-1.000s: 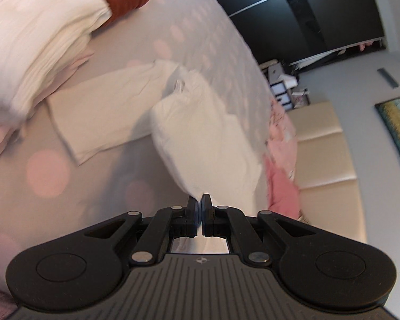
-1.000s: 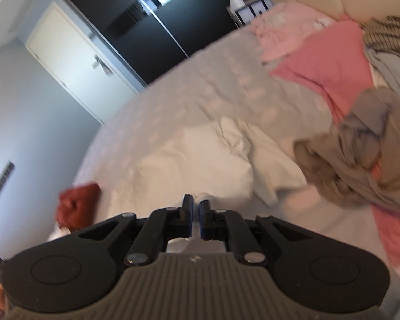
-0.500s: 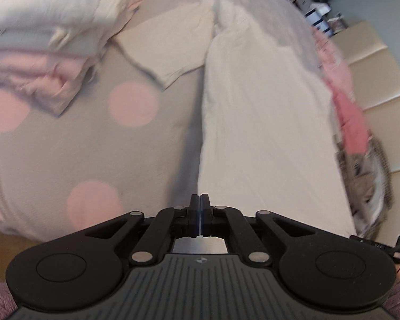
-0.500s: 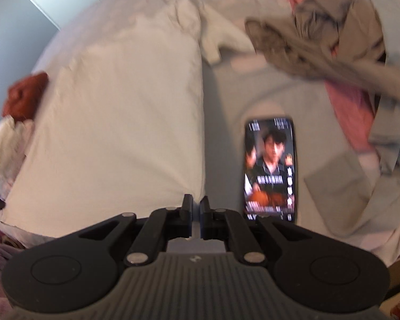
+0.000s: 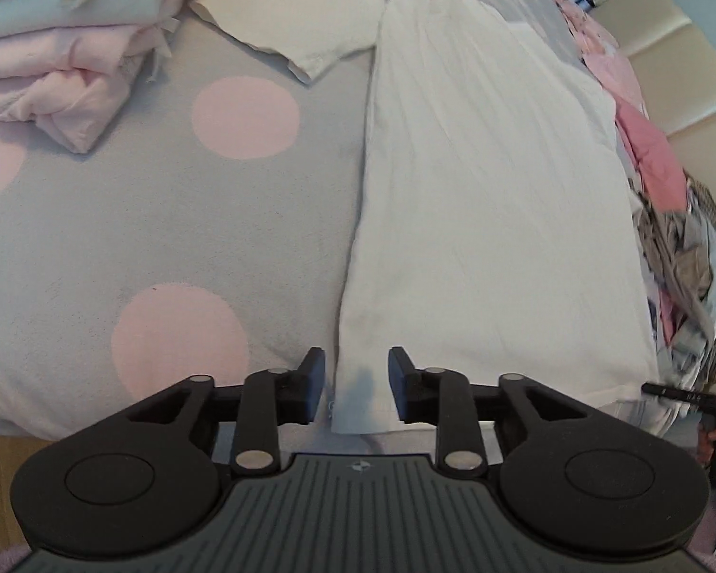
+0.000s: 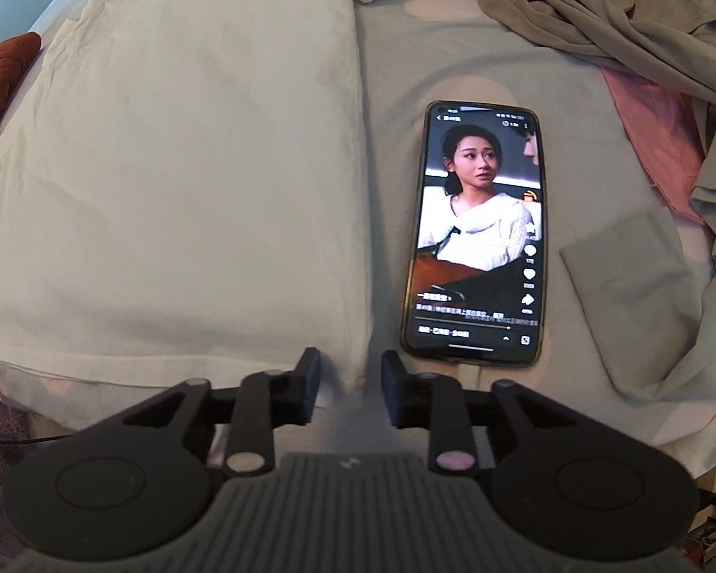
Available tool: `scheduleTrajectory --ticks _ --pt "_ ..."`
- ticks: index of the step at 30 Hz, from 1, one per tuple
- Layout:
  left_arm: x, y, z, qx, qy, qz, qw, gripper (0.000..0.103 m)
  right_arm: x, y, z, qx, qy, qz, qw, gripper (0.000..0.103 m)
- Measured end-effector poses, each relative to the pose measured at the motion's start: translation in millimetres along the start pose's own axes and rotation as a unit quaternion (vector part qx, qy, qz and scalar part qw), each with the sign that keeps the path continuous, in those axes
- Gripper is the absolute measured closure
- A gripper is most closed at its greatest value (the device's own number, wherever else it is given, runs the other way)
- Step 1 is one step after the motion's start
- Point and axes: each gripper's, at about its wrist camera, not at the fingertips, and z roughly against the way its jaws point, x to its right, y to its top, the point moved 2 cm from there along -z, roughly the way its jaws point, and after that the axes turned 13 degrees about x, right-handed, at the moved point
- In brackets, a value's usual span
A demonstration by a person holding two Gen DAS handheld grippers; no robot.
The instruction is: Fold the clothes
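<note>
Your white shirt (image 5: 491,200) lies flat on the bed (image 5: 119,219), stretched from the near edge toward the far side, one short sleeve (image 5: 305,19) spread out to the left; its two near corners sit at your tongs. Your left tongs (image 5: 356,384) have just been opening; the jaws stand partly apart with the near-left corner of the hem between them, the pads clear of the cloth. Your right tongs (image 6: 350,384) have likewise just been opening; the near-right corner lies between the jaws, not pinched. Just right of the shirt a phone (image 6: 477,234) lies face up with its screen lit; farther right and at the far right sprawls an unfolded heap of grey and pink clothes (image 6: 611,14). At the far left a folded stack of pink and pale garments (image 5: 57,47) rests on the dotted grey cover; a rust-brown item (image 6: 0,71) shows at the left edge of the right view.
</note>
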Motion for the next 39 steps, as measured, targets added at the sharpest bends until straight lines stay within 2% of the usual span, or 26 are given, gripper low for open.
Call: scheduleTrajectory --ticks 7,8,9,10,11,17,22,25,28,32,36,39 --pt "1 -13 -22 -0.032 -0.001 0.001 0.9995 0.076 17 -6 -3 0.007 0.022 -0.040 0.999 0.071" --pt "1 -14 -25 -0.033 0.001 -0.003 0.9994 0.079 19 -7 -5 0.008 0.025 -0.045 0.999 0.072" --pt "2 -15 -27 -0.035 0.002 -0.008 0.9994 0.085 20 -8 -8 0.008 0.028 -0.050 0.998 0.078" --pt "4 -15 -27 -0.035 -0.001 -0.014 0.9993 0.097 21 -8 -9 0.008 0.031 -0.052 0.998 0.089" --pt "6 -15 -25 -0.032 -0.007 -0.015 0.9993 0.099 19 -8 -9 0.008 0.034 -0.049 0.998 0.090" --pt "17 3 10 -0.014 -0.041 -0.012 0.9990 0.101 9 4 12 -0.004 0.053 -0.012 0.999 0.094" --pt "29 23 49 -0.004 -0.056 -0.028 0.9980 0.101 1 26 48 -0.016 0.090 -0.011 0.996 0.094" --pt "35 23 58 -0.018 -0.045 -0.040 0.9980 0.101 -10 29 60 -0.040 0.097 0.001 0.994 0.094" --pt "33 17 57 -0.044 -0.019 -0.053 0.9974 0.101 -21 16 61 -0.078 0.098 0.024 0.992 0.094" --pt "25 -2 45 -0.079 0.006 -0.071 0.9943 0.101 -25 -10 39 -0.123 0.084 0.048 0.988 0.094" --pt "21 -16 20 -0.103 0.032 -0.088 0.9903 0.101 -21 -26 14 -0.140 0.063 0.045 0.987 0.094" --pt "11 -24 1 -0.120 0.046 -0.078 0.9886 0.101 -18 -34 -1 -0.146 0.052 0.041 0.987 0.094"
